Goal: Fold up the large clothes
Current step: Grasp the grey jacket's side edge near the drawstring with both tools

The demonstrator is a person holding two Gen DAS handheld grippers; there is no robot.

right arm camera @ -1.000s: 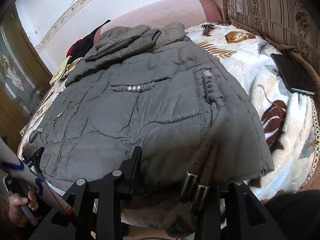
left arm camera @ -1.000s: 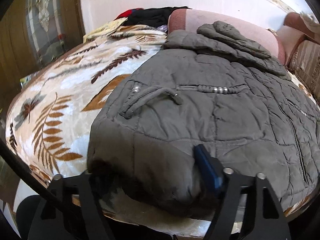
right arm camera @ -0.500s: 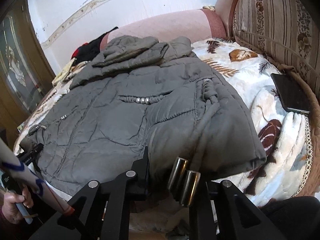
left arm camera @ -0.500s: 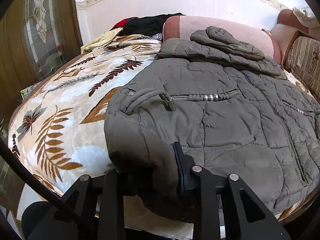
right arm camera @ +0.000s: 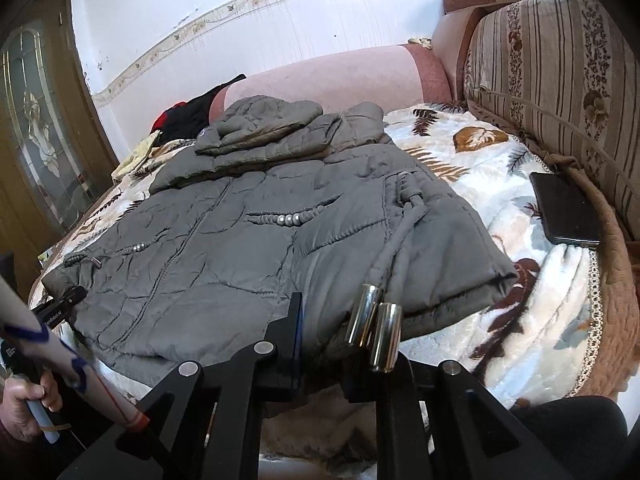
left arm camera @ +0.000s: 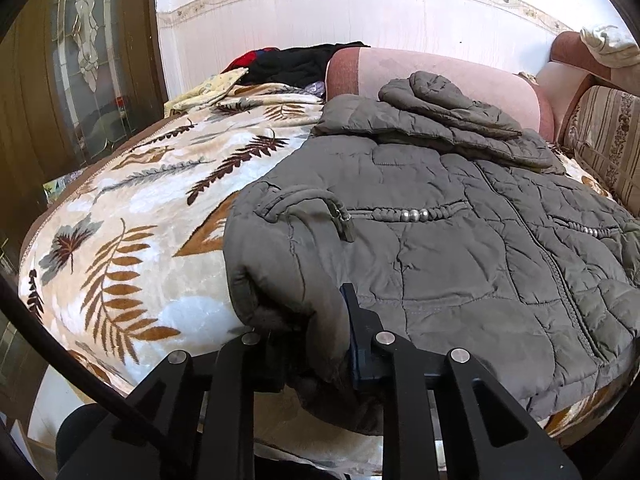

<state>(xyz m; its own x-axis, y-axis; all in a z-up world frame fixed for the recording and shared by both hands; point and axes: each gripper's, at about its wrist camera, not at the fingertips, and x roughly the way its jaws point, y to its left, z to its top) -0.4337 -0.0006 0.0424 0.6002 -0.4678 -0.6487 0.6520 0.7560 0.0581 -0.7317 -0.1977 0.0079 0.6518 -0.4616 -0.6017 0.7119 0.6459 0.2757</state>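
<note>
A white wall (left arm camera: 360,12) with a patterned border runs along the far side. A wooden door (left arm camera: 80,60) with leaded glass, probably, stands left; a striped sofa back (right arm camera: 560,80) right.

A leaf-patterned blanket (left arm camera: 132,216) covers the bed, a black phone (right arm camera: 566,210) lies near the striped cushion (right arm camera: 560,80), and dark clothes (left arm camera: 296,64) lie beside a pink bolster (left arm camera: 440,76).

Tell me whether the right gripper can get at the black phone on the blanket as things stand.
Probably not yet: the right gripper is shut on the hem of the grey jacket, so it is occupied. Otherwise the way looks free; the phone lies uncovered on the blanket, beside the jacket.
</note>
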